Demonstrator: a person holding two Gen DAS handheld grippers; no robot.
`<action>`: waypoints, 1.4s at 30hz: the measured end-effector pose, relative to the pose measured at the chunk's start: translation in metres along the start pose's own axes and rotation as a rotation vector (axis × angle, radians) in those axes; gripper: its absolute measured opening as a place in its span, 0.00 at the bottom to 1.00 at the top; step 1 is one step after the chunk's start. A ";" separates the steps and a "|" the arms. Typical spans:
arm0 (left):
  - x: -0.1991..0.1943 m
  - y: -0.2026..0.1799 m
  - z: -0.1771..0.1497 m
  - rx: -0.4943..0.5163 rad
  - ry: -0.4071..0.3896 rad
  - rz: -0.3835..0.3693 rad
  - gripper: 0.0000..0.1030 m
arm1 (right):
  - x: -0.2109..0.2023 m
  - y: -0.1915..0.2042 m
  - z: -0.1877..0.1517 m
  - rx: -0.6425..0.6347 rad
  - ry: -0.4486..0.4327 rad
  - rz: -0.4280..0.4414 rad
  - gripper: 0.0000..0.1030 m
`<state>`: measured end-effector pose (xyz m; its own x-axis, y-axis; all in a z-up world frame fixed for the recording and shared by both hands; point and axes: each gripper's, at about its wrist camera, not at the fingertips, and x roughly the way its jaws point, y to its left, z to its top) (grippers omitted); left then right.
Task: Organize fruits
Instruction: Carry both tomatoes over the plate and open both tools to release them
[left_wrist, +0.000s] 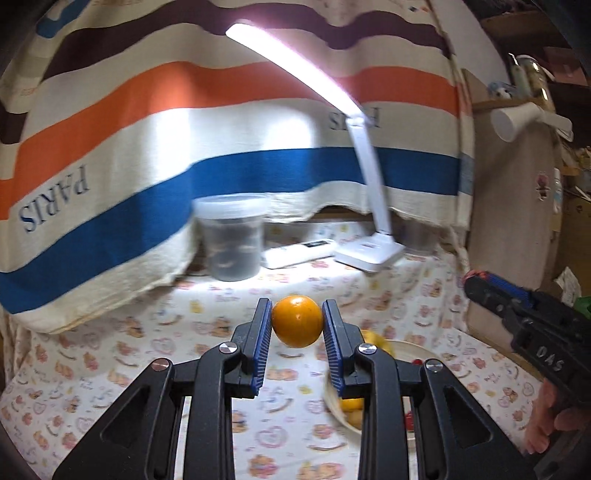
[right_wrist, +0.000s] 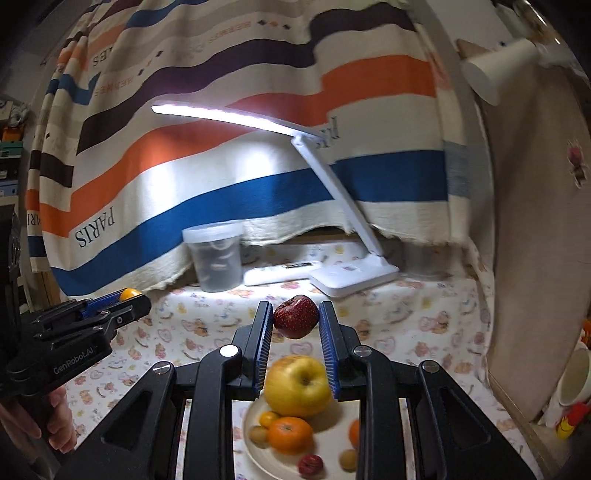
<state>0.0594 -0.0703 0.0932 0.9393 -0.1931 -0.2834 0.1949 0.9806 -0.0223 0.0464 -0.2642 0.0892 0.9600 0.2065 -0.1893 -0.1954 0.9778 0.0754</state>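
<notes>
Item one: your left gripper (left_wrist: 297, 321) is clenched on an orange (left_wrist: 297, 320), held between its blue pads above the patterned tablecloth (left_wrist: 122, 369).

Item two: your right gripper (right_wrist: 295, 320) grasps a red apple (right_wrist: 295, 316) at its fingertips, raised over the plate (right_wrist: 258, 458), where a yellow apple (right_wrist: 297, 386), a tangerine (right_wrist: 290, 434) and smaller fruits lie.

Held round fruit (left_wrist: 297, 320): orange.
Held speckled fruit (right_wrist: 295, 316): dark red.
Big apple (right_wrist: 297, 384): yellow.
Fingers (left_wrist: 260, 341): black, blue ribbed pads.
Hanging cloth (left_wrist: 147, 122): cream with orange, blue, brown stripes.
Tabletop cover (left_wrist: 110, 354): white, pastel cartoon print.
Desk lamp (right_wrist: 352, 276): white.
</notes>
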 end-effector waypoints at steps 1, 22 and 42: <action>0.002 -0.004 -0.001 0.002 0.006 -0.014 0.26 | 0.000 -0.007 -0.003 0.019 0.007 -0.004 0.26; 0.079 -0.052 -0.057 0.065 0.420 -0.164 0.26 | 0.059 -0.050 -0.042 0.125 0.421 0.144 0.26; 0.096 -0.074 -0.084 0.090 0.569 -0.218 0.26 | 0.086 -0.047 -0.078 0.106 0.696 0.141 0.26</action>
<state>0.1114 -0.1584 -0.0126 0.5820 -0.3159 -0.7494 0.4117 0.9091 -0.0635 0.1222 -0.2899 -0.0067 0.5698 0.3397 -0.7483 -0.2536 0.9388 0.2330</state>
